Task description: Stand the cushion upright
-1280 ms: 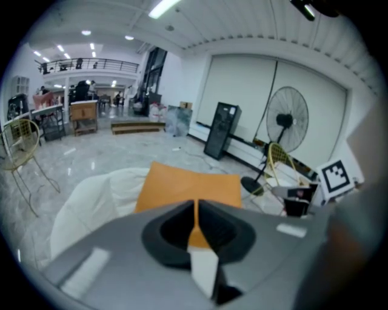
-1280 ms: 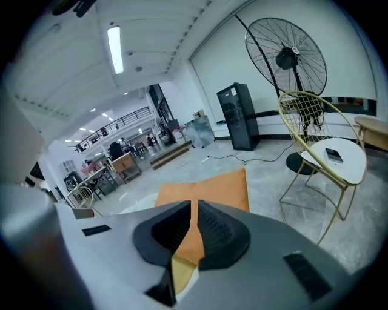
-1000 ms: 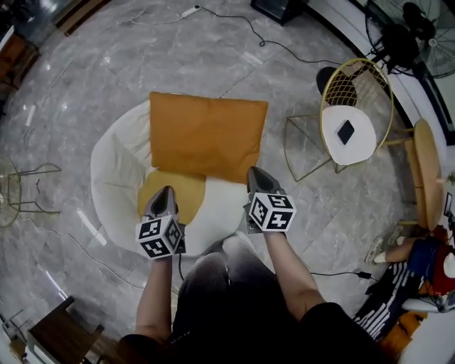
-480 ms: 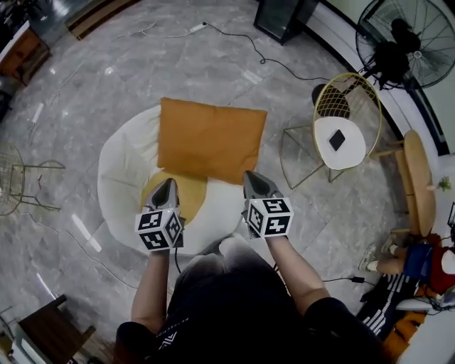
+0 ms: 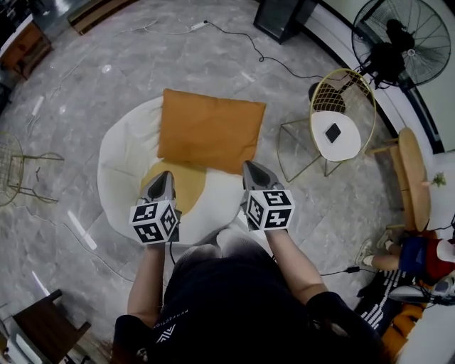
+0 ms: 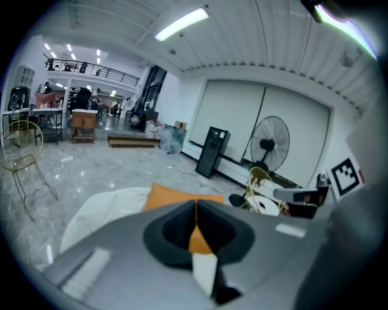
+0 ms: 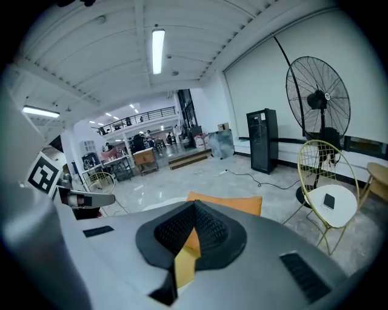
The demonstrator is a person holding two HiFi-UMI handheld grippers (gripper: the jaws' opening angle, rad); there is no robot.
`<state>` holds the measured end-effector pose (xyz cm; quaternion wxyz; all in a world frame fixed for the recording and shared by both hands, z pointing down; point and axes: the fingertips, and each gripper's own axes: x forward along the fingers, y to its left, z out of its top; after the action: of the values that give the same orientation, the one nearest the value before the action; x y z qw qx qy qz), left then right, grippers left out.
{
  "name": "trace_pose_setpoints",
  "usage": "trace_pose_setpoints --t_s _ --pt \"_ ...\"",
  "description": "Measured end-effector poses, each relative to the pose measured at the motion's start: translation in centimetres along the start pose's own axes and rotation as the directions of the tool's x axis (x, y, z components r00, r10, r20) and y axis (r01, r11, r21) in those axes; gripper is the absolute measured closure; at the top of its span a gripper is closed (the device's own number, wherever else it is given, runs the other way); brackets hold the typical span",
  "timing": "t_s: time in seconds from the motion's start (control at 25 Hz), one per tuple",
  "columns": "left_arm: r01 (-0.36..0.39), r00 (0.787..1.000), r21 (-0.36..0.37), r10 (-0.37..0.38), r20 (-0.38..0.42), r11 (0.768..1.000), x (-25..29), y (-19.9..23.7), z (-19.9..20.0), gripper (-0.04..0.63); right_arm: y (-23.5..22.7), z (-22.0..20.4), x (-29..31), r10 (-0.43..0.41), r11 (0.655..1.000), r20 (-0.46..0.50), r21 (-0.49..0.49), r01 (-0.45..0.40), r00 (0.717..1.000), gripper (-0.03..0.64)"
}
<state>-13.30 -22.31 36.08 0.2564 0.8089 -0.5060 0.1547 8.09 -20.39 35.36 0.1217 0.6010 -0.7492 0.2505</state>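
The orange cushion (image 5: 210, 131) rests tilted against the back of a round white chair (image 5: 117, 153), above a yellow seat pad (image 5: 186, 186). The cushion also shows in the left gripper view (image 6: 176, 195) and the right gripper view (image 7: 233, 203), beyond the jaws. My left gripper (image 5: 165, 174) hovers over the seat pad, short of the cushion's lower left corner, jaws shut and empty (image 6: 196, 203). My right gripper (image 5: 250, 166) hangs just off the cushion's lower right corner, also shut with nothing in it (image 7: 194, 204). Neither touches the cushion.
A gold wire chair (image 5: 343, 99) with a white seat and a small black object (image 5: 333, 132) stands to the right. Behind it are a floor fan (image 5: 398, 46) and a black box (image 5: 281, 15). A wooden table (image 5: 414, 178) is at far right, a wire frame (image 5: 14, 170) at left.
Both grippers have lifted and drawn back a little from the cushion's lower edge. The cushion has kept its place on the chair.
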Motion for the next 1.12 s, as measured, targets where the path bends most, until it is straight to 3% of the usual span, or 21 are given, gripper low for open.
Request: trace_pose_setpoints --t_s 0.6,1.12 --pt "0.005 0.999 -0.011 -0.005 0.043 1.000 -2.3 -1.4 0.7 0.583 1.5 0.7 -2.5 0.016 0.999 0.018 -0.044 -0.015 1.000 0.623" --pt "0.008 0.999 -0.014 -0.008 0.042 1.000 -2.7 -2.4 0.5 0.583 1.2 0.1 -2.8 0.021 1.000 0.013 -0.009 -0.021 1.000 0.623"
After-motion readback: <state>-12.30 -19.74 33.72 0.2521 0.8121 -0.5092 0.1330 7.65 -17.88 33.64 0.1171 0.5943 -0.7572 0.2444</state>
